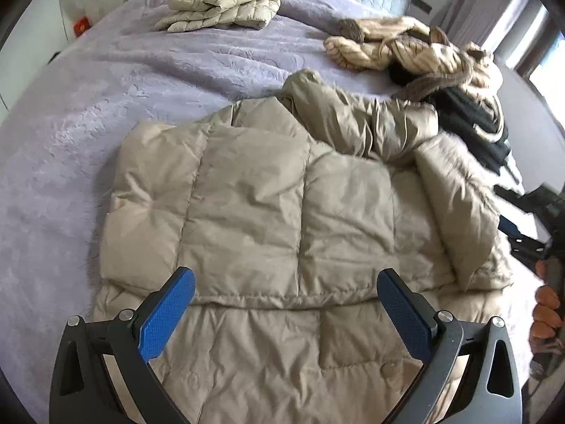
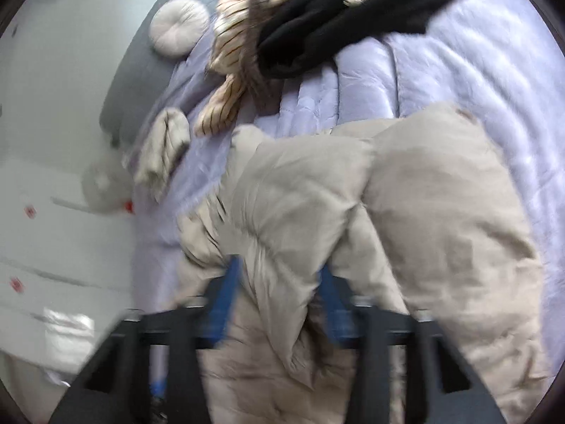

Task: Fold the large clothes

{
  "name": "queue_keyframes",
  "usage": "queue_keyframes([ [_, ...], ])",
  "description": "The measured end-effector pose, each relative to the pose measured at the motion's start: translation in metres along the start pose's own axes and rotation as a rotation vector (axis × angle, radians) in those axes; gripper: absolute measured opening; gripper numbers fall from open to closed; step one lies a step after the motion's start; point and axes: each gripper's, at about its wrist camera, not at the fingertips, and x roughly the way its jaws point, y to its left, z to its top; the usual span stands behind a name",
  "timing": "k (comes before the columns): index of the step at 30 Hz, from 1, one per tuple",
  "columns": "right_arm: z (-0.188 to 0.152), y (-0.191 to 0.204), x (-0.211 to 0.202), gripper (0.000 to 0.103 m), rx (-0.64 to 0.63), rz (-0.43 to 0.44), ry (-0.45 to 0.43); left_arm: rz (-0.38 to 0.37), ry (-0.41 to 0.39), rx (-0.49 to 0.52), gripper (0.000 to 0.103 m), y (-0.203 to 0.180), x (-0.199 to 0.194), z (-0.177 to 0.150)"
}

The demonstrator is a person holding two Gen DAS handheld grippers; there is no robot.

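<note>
The beige puffer jacket (image 1: 254,190) is lying spread on the lilac bedspread (image 1: 70,141), partly folded, w/ one sleeve bunching up toward the far right. The left gripper (image 1: 286,314) is hanging above the jacket's near quilted panels, blue pads (image 1: 166,318) standing wide apart – nothing between them.

In the right-wrist view everything is smearing w/ motion blur. The right gripper (image 2: 279,296) is sitting narrow, a ridge of jacket fabric (image 2: 289,247) bulging up between its blue pads (image 2: 226,293); whether the pads are actually pressing on it is hard to make out. From the left-wrist view that gripper is only showing as a dark cut-off shape at the right edge, w/ fingers of the person's hand (image 1: 547,311) peeking in beside it.

Further up the bed: a folded cream quilted jacket (image 1: 222,5), a striped tan-and-cream garment (image 1: 416,49) tangling w/ a black garment (image 1: 473,120), and a round white cushion (image 2: 178,26) – partly cropped in the left view.
</note>
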Motion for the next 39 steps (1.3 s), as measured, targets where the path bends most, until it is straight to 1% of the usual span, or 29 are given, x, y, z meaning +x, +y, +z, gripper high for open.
queue_keyframes([
  [1, 0.002, 0.000, 0.003, 0.017, 0.018, 0.033, 0.003, -0.018, 0.000, -0.012, 0.103, 0.004, 0.000, 0.002],
  [2, 0.002, 0.003, 0.006, 0.010, 0.020, 0.060, 0.006, -0.037, 0.004, -0.023, 0.103, 0.007, -0.001, 0.002],
  [4, -0.005, 0.019, 0.010, 0.009, -0.021, 0.109, 0.016, -0.076, 0.013, -0.042, 0.103, 0.015, -0.002, 0.004],
  [6, -0.016, 0.044, 0.018, 0.009, -0.134, 0.149, 0.057, -0.108, 0.011, -0.059, 0.103, 0.023, -0.005, 0.005],
  [7, -0.021, 0.058, 0.027, 0.009, -0.180, 0.150, 0.075, -0.123, 0.007, -0.068, 0.103, 0.026, -0.006, 0.006],
  [10, -0.051, 0.095, 0.044, 0.009, -0.383, 0.116, 0.155, -0.185, -0.008, -0.114, 0.103, 0.040, -0.012, 0.011],
  [12, -0.070, 0.107, 0.058, 0.009, -0.455, 0.084, 0.205, -0.219, -0.009, -0.140, 0.103, 0.046, -0.014, 0.014],
  [14, -0.091, 0.115, 0.075, 0.013, -0.532, 0.024, 0.266, -0.240, -0.012, -0.152, 0.103, 0.049, -0.015, 0.017],
  [15, -0.100, 0.116, 0.081, 0.013, -0.558, -0.007, 0.288, -0.254, -0.013, -0.156, 0.103, 0.050, -0.015, 0.018],
  [16, -0.107, 0.115, 0.087, 0.017, -0.580, -0.039, 0.314, -0.271, -0.010, -0.161, 0.103, 0.051, -0.015, 0.019],
  [17, -0.115, 0.113, 0.092, 0.030, -0.591, -0.072, 0.348, -0.290, -0.004, -0.166, 0.103, 0.051, -0.014, 0.019],
  [18, -0.118, 0.111, 0.091, 0.038, -0.589, -0.081, 0.360, -0.312, 0.007, -0.171, 0.103, 0.050, -0.011, 0.020],
  [19, -0.121, 0.108, 0.088, 0.057, -0.585, -0.085, 0.364, -0.327, 0.017, -0.174, 0.103, 0.049, -0.009, 0.020],
  [20, -0.122, 0.101, 0.078, 0.061, -0.575, -0.083, 0.359, -0.347, 0.032, -0.175, 0.103, 0.046, -0.005, 0.020],
  [21, -0.120, 0.097, 0.072, 0.061, -0.565, -0.081, 0.357, -0.367, 0.050, -0.175, 0.103, 0.043, 0.000, 0.020],
  [23, -0.116, 0.074, 0.052, 0.061, -0.508, -0.081, 0.357, -0.388, 0.080, -0.173, 0.103, 0.036, 0.010, 0.020],
  [25, -0.107, 0.038, 0.031, 0.061, -0.400, -0.100, 0.353, -0.397, 0.106, -0.169, 0.103, 0.029, 0.023, 0.021],
  [27, -0.096, 0.004, 0.013, 0.061, -0.293, -0.119, 0.334, -0.381, 0.134, -0.158, 0.103, 0.019, 0.038, 0.023],
  [29, -0.080, -0.040, -0.011, 0.061, -0.142, -0.130, 0.278, -0.357, 0.157, -0.145, 0.103, 0.009, 0.051, 0.026],
  [30, -0.073, -0.056, -0.021, 0.061, -0.075, -0.120, 0.246, -0.352, 0.161, -0.140, 0.103, 0.006, 0.055, 0.027],
  [31, -0.067, -0.072, -0.030, 0.061, -0.005, -0.091, 0.208, -0.346, 0.161, -0.133, 0.103, 0.001, 0.060, 0.029],
  [33, -0.058, -0.092, -0.042, 0.061, 0.088, -0.045, 0.139, -0.336, 0.157, -0.125, 0.102, -0.006, 0.064, 0.033],
  [35, -0.044, -0.112, -0.053, 0.061, 0.160, -0.025, 0.061, -0.330, 0.152, -0.114, 0.080, -0.013, 0.067, 0.037],
  [36, -0.040, -0.116, -0.055, 0.053, 0.170, -0.035, 0.043, -0.323, 0.163, -0.102, 0.052, -0.016, 0.069, 0.038],
  [37, -0.035, -0.119, -0.055, 0.025, 0.170, -0.054, 0.036, -0.299, 0.174, -0.091, 0.023, -0.017, 0.071, 0.038],
  [38, -0.033, -0.119, -0.055, 0.009, 0.164, -0.068, 0.033, -0.282, 0.176, -0.082, 0.015, -0.018, 0.071, 0.037],
  [39, -0.031, -0.118, -0.053, 0.009, 0.155, -0.070, 0.030, -0.300, 0.171, -0.088, 0.015, -0.016, 0.068, 0.034],
])
